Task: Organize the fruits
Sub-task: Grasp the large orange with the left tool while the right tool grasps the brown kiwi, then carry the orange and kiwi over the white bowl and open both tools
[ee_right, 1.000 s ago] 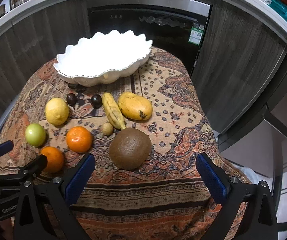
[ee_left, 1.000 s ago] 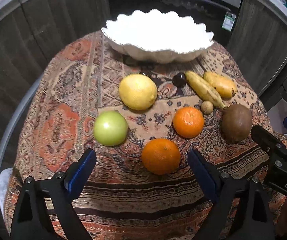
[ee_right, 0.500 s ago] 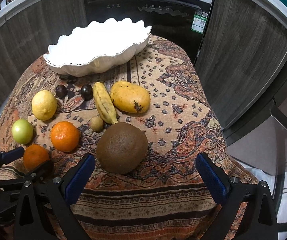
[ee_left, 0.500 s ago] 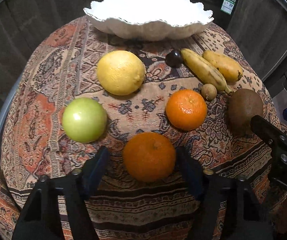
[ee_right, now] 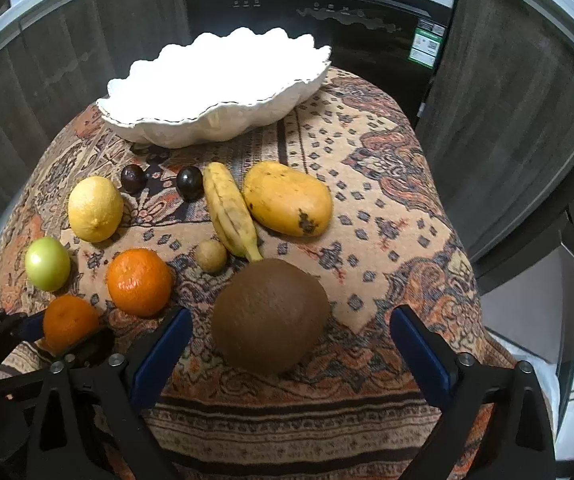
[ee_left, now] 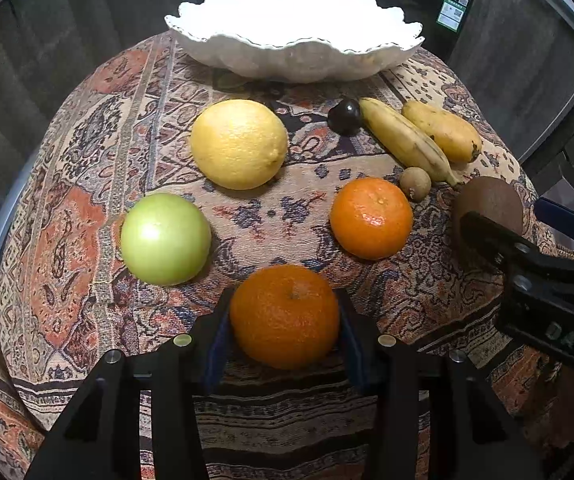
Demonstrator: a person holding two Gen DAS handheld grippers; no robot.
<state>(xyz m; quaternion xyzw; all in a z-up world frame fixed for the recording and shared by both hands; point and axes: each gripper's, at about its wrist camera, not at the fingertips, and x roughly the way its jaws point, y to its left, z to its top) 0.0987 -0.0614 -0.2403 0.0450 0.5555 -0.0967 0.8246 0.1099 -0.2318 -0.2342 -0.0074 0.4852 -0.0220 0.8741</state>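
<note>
My left gripper (ee_left: 285, 344) is shut on the nearest orange (ee_left: 285, 316), which still rests on the patterned cloth (ee_left: 67, 240). My right gripper (ee_right: 287, 344) is open around the brown kiwi (ee_right: 269, 314), with gaps on both sides. A second orange (ee_left: 371, 218), a green apple (ee_left: 165, 238), a lemon (ee_left: 239, 144), a banana (ee_left: 405, 138), a mango (ee_left: 441, 130), a dark plum (ee_left: 345, 112) and a small brown fruit (ee_left: 415, 184) lie on the cloth. The white scalloped bowl (ee_left: 295, 60) stands at the back, empty.
A second dark plum (ee_right: 133, 178) lies beside the lemon in the right wrist view. The cloth drops off at the table edges on all sides. Dark cabinets (ee_right: 507, 120) and an oven front (ee_right: 319, 12) stand behind the table.
My left gripper moved forward around the nearest orange and closed on it. My right gripper moved forward and down so the kiwi sits between its open fingers.
</note>
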